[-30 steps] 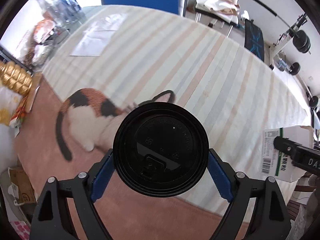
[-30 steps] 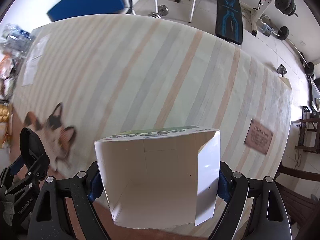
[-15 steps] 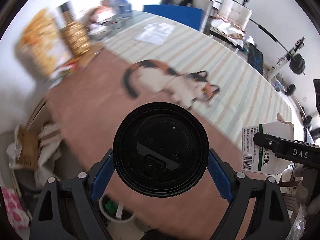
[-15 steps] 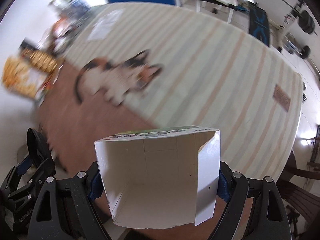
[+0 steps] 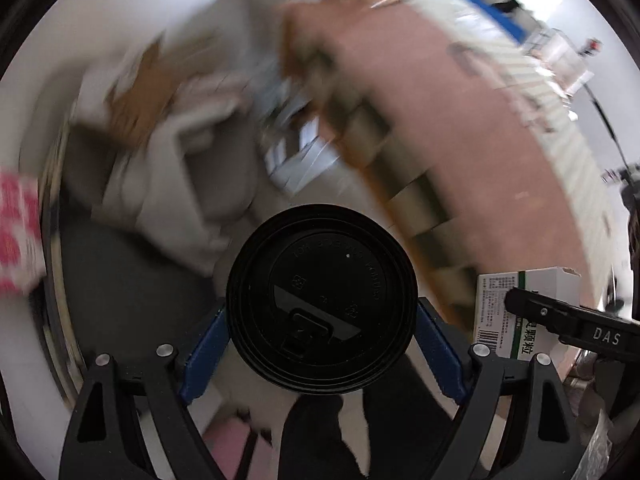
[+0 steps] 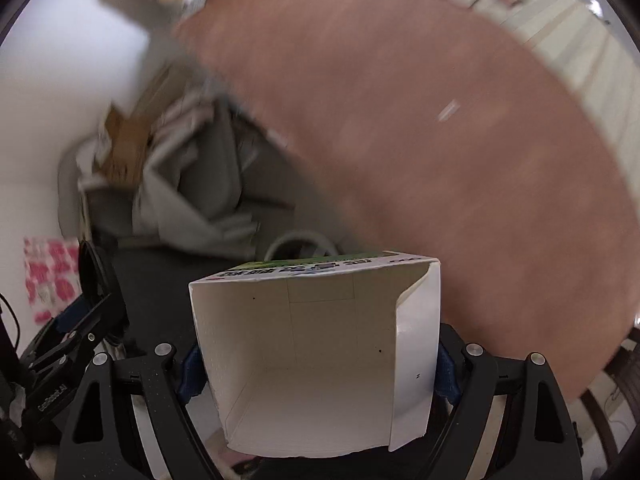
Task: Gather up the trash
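Observation:
My left gripper [image 5: 322, 340] is shut on a cup with a black lid [image 5: 322, 300], lid facing the camera. My right gripper [image 6: 318, 360] is shut on an empty white carton [image 6: 316, 352] with green print, its open end toward the camera. The carton also shows in the left wrist view [image 5: 524, 312] at the lower right, held in the right gripper's black finger [image 5: 568, 320]. Both grippers hang off the brown table's [image 6: 440, 160] near-left edge, over the floor. A round white rim of a bin [image 6: 300, 240] peeks out just beyond the carton.
Both views are motion-blurred. Grey cloth and cardboard [image 6: 172, 176] are piled on the floor left of the table. A pink patterned bag [image 6: 50, 272] stands at the far left. The striped cloth [image 6: 580, 52] covers the table's far part.
Both grippers have swung left and down off the table with their loads. The view went from the striped cloth and cat to the table edge and the floor clutter.

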